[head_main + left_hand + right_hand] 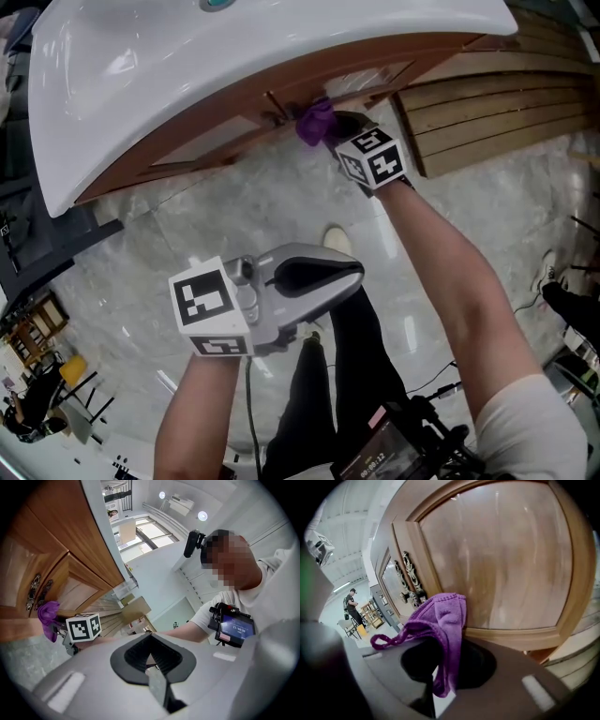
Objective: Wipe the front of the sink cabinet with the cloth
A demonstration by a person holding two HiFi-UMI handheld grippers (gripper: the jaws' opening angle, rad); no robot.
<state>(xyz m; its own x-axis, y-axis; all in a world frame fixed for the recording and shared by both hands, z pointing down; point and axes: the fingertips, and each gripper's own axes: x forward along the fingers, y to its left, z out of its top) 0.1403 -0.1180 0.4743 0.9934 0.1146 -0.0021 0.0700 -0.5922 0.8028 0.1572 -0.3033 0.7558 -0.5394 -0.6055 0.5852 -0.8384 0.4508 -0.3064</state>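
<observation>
Wiping step by the look of it, cloth (443,616) up against the cabinet door (501,559)

Right gripper (443,667) is clamped on the cloth, which is purple and bunched up with a loop dangling left. It touches the lower frame of the right door, just right of the 2 metal handles (408,581). Left gripper (314,272) hangs well away from the cabinet, jaws together on nothing. Next move, I'd guess: drag it sideways across the panel, keeping pressure so the cloth doesn't slip out.

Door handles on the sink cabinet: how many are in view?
2. One handle is on the near door, at its edge above the purple cloth; the other handle is beside it on the farther door. The cloth may hide more.
</observation>
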